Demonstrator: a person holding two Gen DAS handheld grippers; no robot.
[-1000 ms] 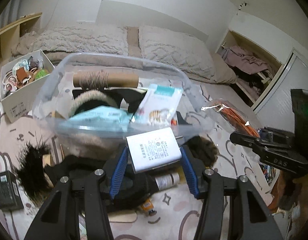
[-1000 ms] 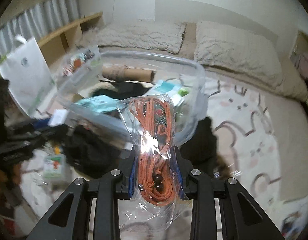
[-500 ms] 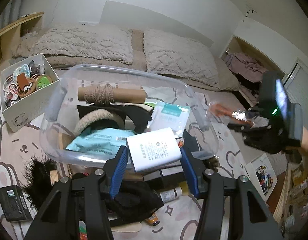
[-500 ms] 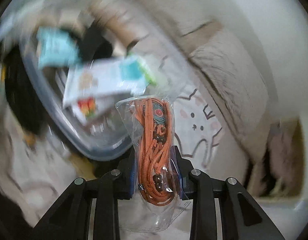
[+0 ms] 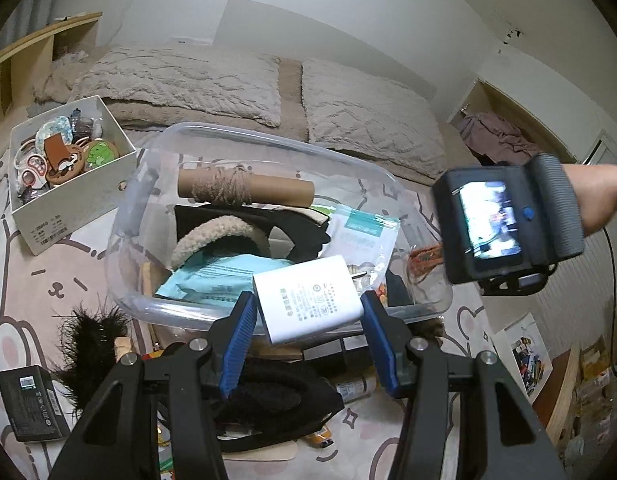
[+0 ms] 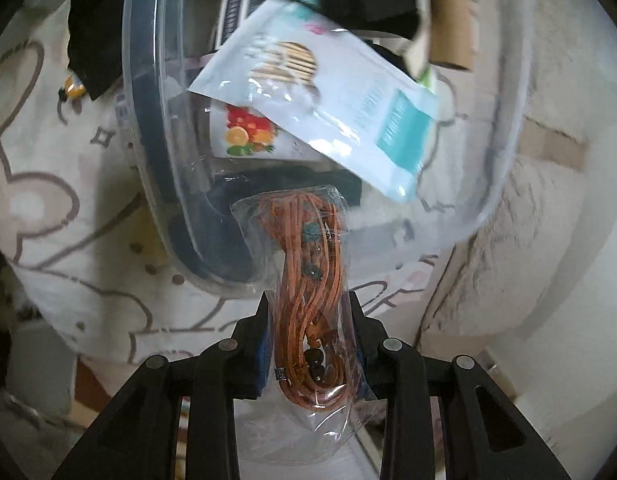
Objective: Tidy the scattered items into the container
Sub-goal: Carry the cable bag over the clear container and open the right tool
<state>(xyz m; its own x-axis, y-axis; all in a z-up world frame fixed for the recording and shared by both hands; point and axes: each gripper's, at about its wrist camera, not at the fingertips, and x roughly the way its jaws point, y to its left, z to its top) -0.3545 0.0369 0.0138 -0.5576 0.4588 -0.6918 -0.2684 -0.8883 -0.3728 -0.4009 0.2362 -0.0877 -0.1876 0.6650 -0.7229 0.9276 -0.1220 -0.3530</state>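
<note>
Clear oval plastic container [image 5: 140, 216] sits on the patterned bed cover, part-filled; your left gripper [image 5: 308, 320] has its jaws clamped on a white rectangular power adapter [image 5: 308, 300] at the near rim; your right gripper [image 6: 308, 340] grasps a clear bag of orange cord [image 6: 308, 280] over the container's end.

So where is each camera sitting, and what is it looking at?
Left wrist: sits on the left claw, looking down at the clear tub on the bed; its blue fingers pinch a white charger, and a forearm shows.
Right wrist: sits on the right claw, tilted sideways at the tub's end; it grips a bagged orange cord.
Shared: tub, white-teal pouch.
</note>
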